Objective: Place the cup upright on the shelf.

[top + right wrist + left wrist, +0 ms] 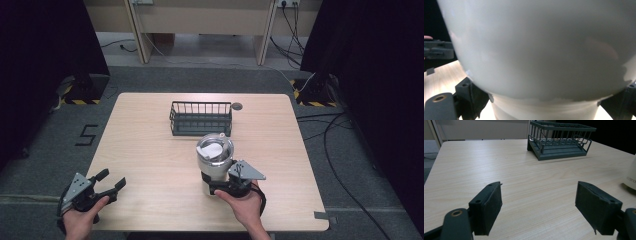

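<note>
White tumbler [215, 159] stands lidded, contents hidden; right gripper [220, 186] jaws clamp its narrow base. Wire basket [201, 118] far behind sits empty. Left gripper [111, 184], near left, jaws open on nothing.

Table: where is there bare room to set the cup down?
The table is bare across its whole left half, from the left gripper up to the rack. The right strip, between cup and table edge, is bare too. It is tight only in the middle, where the cup in the right gripper stands just before the rack.
</note>
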Demonstrator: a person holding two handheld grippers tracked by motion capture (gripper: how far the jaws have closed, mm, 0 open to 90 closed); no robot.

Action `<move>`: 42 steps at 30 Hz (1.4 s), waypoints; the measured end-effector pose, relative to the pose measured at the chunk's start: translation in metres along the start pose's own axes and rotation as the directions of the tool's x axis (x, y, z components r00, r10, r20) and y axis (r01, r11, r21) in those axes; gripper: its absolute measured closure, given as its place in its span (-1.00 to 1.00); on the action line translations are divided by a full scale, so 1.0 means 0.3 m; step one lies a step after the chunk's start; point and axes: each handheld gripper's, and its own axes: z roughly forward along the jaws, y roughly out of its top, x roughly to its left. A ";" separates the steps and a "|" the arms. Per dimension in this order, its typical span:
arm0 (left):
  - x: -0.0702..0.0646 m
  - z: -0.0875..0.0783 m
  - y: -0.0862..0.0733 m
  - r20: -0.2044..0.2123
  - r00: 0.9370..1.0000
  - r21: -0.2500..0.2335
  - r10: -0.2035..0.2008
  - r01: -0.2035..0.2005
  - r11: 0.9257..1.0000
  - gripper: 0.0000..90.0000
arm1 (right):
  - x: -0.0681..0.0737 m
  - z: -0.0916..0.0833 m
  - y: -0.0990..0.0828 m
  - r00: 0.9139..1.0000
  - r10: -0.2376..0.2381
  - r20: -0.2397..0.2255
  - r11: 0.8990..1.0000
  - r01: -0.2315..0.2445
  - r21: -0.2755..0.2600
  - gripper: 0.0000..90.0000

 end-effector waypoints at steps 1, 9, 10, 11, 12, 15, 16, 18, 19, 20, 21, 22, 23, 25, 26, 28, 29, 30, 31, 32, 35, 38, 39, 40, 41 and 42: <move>-0.001 0.000 0.000 -0.001 1.000 0.001 0.002 -0.002 1.000 -0.54 | -0.005 -0.001 0.008 1.000 0.001 0.004 1.000 0.000 -0.003 -0.77; -0.002 0.003 0.001 0.002 1.000 -0.007 0.004 -0.004 1.000 -0.55 | -0.044 0.004 0.073 0.999 0.006 0.038 0.999 -0.005 -0.037 -0.77; -0.002 0.005 0.000 0.003 1.000 -0.007 0.003 -0.003 1.000 -0.55 | -0.053 0.008 0.089 0.999 0.007 0.045 0.999 -0.005 -0.042 -0.77; -0.002 0.006 -0.001 0.003 1.000 -0.004 0.005 -0.005 1.000 -0.55 | -0.053 0.008 0.089 0.999 0.007 0.045 0.999 -0.005 -0.042 -0.77; -0.002 0.006 0.000 0.004 1.000 -0.003 0.006 -0.006 1.000 -0.55 | -0.060 0.013 0.106 0.999 0.010 0.052 0.999 -0.007 -0.047 -0.77; -0.002 0.006 0.001 0.006 1.000 -0.006 0.007 -0.007 1.000 -0.55 | -0.068 0.021 0.123 0.998 0.005 0.057 0.999 -0.002 -0.054 -0.76; -0.003 0.006 0.001 0.008 1.000 -0.006 0.006 -0.006 1.000 -0.55 | -0.072 0.026 0.130 0.998 0.002 0.059 0.998 0.002 -0.058 -0.76; -0.004 0.006 0.000 0.008 1.000 -0.004 0.009 -0.009 1.000 -0.55 | -0.077 0.036 0.144 0.998 0.005 0.065 0.998 -0.001 -0.063 -0.76; -0.006 0.006 0.000 0.011 1.000 -0.003 0.012 -0.012 1.000 -0.55 | -0.082 0.044 0.156 0.998 0.009 0.066 0.998 -0.004 -0.066 -0.76; -0.006 0.006 0.000 0.011 1.000 -0.003 0.012 -0.012 1.000 -0.55 | -0.082 0.044 0.156 0.998 0.009 0.066 0.998 -0.004 -0.066 -0.76; -0.006 0.006 0.000 0.011 1.000 -0.003 0.014 -0.014 1.000 -0.55 | -0.086 0.049 0.163 0.998 0.004 0.069 0.997 0.001 -0.072 -0.76; -0.007 0.006 0.000 0.012 1.000 -0.001 0.015 -0.015 1.000 -0.55 | -0.086 0.051 0.168 0.997 0.010 0.070 0.998 -0.005 -0.069 -0.76; -0.007 0.006 0.000 0.013 1.000 -0.002 0.015 -0.015 1.000 -0.55 | -0.090 0.055 0.175 0.997 0.003 0.073 0.997 0.003 -0.074 -0.76; -0.007 0.007 0.000 0.013 1.000 -0.002 0.016 -0.016 1.000 -0.55 | -0.094 0.060 0.186 0.997 0.006 0.076 0.997 -0.001 -0.076 -0.76; -0.007 0.007 0.000 0.013 1.000 -0.002 0.015 -0.015 1.000 -0.55 | -0.095 0.062 0.192 0.997 0.012 0.077 0.997 -0.006 -0.077 -0.76; -0.006 0.007 -0.001 0.013 1.000 -0.003 0.013 -0.013 1.000 -0.55 | -0.104 0.068 0.207 0.996 0.009 0.085 0.996 -0.001 -0.085 -0.76; -0.006 0.007 -0.001 0.013 1.000 -0.003 0.013 -0.013 1.000 -0.55 | -0.104 0.068 0.207 0.996 0.009 0.085 0.996 -0.001 -0.085 -0.76; -0.006 0.006 -0.001 0.012 1.000 -0.003 0.013 -0.013 1.000 -0.55 | -0.110 0.072 0.217 0.996 0.015 0.087 0.996 -0.007 -0.091 -0.76; -0.007 0.005 0.000 0.012 1.000 -0.004 0.012 -0.012 1.000 -0.55 | -0.110 0.072 0.217 0.996 0.015 0.087 0.996 -0.007 -0.091 -0.76; -0.007 0.005 0.000 0.013 1.000 -0.005 0.012 -0.012 1.000 -0.55 | -0.116 0.078 0.227 0.996 0.019 0.089 0.996 -0.011 -0.089 -0.76; -0.008 0.007 0.000 0.015 1.000 -0.005 0.012 -0.012 1.000 -0.55 | -0.121 0.084 0.238 0.996 0.021 0.091 0.996 -0.013 -0.086 -0.76; -0.011 0.007 0.000 0.017 1.000 -0.006 0.015 -0.015 1.000 -0.55 | -0.132 0.095 0.259 0.995 0.020 0.100 0.996 -0.011 -0.093 -0.76; -0.011 0.007 0.000 0.017 1.000 -0.006 0.015 -0.015 1.000 -0.55 | -0.132 0.095 0.259 0.995 0.020 0.100 0.996 -0.011 -0.093 -0.76; -0.012 0.007 0.000 0.017 1.000 -0.006 0.016 -0.016 1.000 -0.55 | -0.137 0.099 0.269 0.994 0.021 0.106 0.996 -0.011 -0.093 -0.76; -0.011 0.006 0.000 0.017 1.000 -0.007 0.015 -0.015 1.000 -0.55 | -0.139 0.102 0.273 0.994 0.018 0.108 0.996 -0.009 -0.091 -0.76; -0.011 0.006 0.000 0.016 1.000 -0.007 0.014 -0.014 1.000 -0.55 | -0.141 0.105 0.276 0.994 0.020 0.109 0.996 -0.010 -0.091 -0.76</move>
